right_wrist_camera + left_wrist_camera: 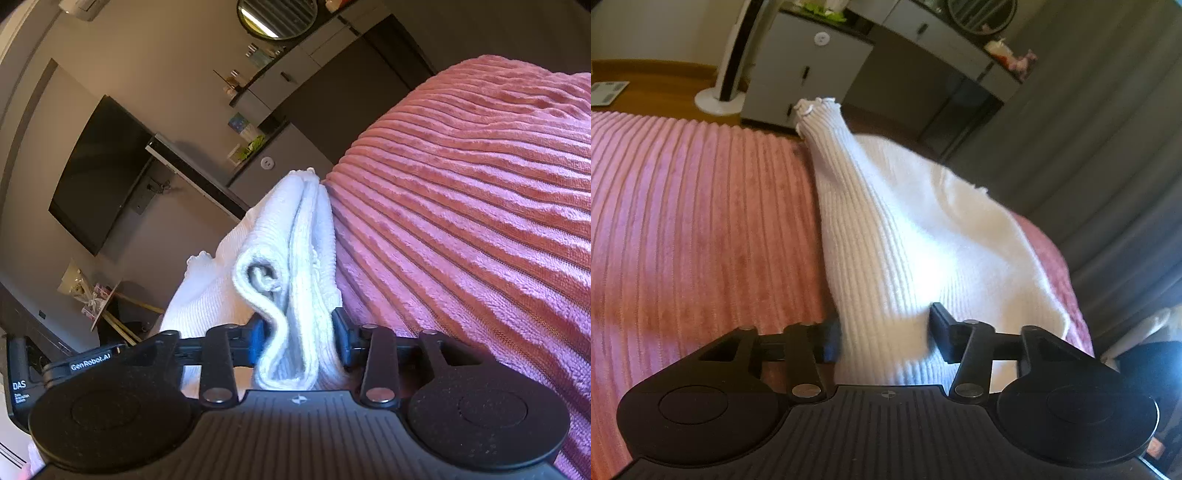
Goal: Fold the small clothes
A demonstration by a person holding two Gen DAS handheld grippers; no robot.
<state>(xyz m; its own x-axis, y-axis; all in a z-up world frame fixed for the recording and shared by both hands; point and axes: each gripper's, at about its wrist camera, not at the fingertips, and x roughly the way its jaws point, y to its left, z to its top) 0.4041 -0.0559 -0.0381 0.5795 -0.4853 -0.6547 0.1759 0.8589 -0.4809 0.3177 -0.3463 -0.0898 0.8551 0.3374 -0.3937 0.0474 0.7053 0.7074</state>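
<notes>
You're mid-fold: left gripper (884, 334) is clamped on a bunched ribbed edge of the white knit garment (923, 229), right gripper (299, 338) pinches several stacked layers of it, cloth lies over the pink blanket (701, 206), so I'd say flattening and final folds remain.

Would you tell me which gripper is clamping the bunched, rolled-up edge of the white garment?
The right gripper: a curled, layered edge of the white garment sits between its fingers. The left gripper holds smooth ribbed fabric.
</notes>
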